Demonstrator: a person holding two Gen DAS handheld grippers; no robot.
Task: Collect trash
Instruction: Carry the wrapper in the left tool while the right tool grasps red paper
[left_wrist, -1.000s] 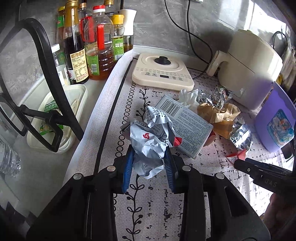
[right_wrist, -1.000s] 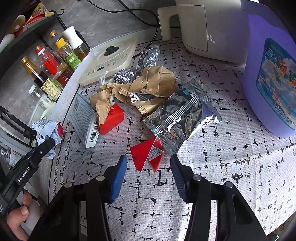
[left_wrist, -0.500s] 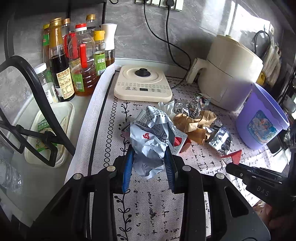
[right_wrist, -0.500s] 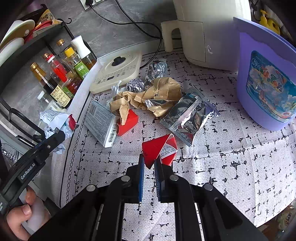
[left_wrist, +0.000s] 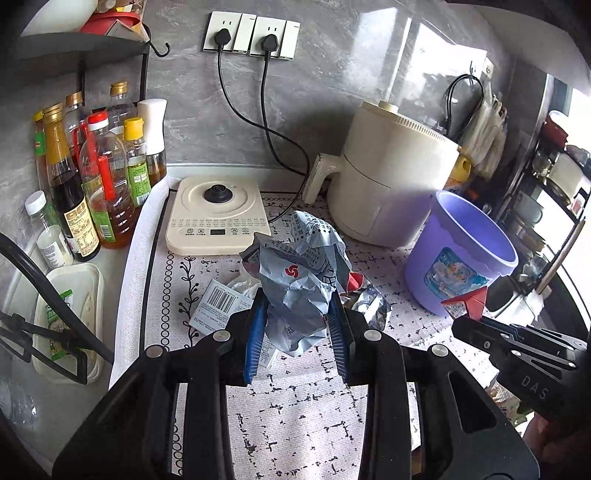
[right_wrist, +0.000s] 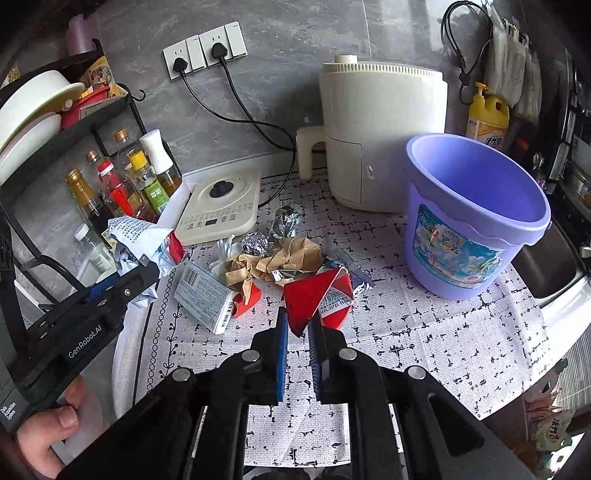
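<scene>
Left claw clamped on crumpled wrapper; right claw pinched on red carton. Both light, crushable; best gripped mid-body.

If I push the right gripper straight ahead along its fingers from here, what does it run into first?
Probably the trash pile: the right gripper, shut on the red carton, points down at the foil wrappers and crumpled brown paper, though depth is uncertain.

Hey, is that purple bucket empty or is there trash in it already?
Empty, as far as visible: the purple bucket shows only bare inner wall; its bottom is hidden.
</scene>
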